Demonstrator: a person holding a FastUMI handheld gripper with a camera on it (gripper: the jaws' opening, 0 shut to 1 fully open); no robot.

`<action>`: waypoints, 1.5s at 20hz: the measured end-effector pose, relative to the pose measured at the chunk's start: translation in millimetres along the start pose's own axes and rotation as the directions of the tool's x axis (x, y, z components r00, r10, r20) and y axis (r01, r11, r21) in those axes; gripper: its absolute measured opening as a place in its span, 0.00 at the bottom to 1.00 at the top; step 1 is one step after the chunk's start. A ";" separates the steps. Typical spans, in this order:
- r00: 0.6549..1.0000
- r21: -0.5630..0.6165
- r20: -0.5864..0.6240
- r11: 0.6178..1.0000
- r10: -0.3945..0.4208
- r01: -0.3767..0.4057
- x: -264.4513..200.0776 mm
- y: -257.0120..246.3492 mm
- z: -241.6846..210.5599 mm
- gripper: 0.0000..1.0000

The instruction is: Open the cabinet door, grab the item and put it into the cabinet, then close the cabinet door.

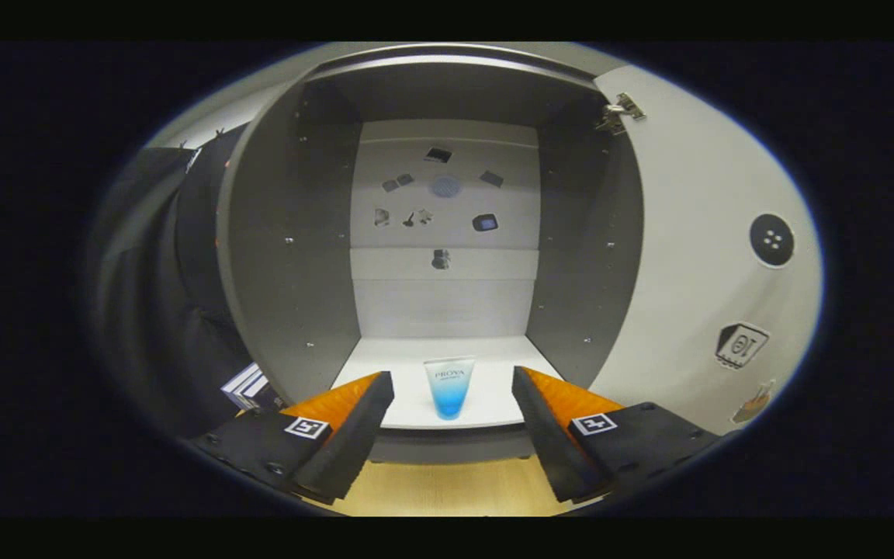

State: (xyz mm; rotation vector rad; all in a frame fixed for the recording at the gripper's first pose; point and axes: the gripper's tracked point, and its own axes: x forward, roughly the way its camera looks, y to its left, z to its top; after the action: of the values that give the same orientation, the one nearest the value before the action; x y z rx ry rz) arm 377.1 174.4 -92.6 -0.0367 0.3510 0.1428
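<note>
The cabinet (292,256) stands open in front of me, its white door (695,264) swung out to the right. A small tube (448,387), clear at the top and blue toward its cap, stands upright near the front edge of the cabinet's white floor (493,392). My gripper (452,400) is open, its fingers spread wide on either side of the tube. Both fingertips stay clear of the tube, which stands free between and slightly beyond them.
Small stickers dot the cabinet's back panel (444,210). The door carries a round black knob (771,240) and stickers lower down. A hinge (619,112) shows at the door's top. Black cloth hangs left of the cabinet; a wooden tabletop (447,489) lies below the fingers.
</note>
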 end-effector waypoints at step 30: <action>0.942 0.137 0.135 0.947 -0.308 0.290 -313.8 -281.6 -102.6 1.00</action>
State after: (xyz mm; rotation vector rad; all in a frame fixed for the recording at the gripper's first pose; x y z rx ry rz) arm 91.7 -152.2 -77.4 0.0351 0.1936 -0.1768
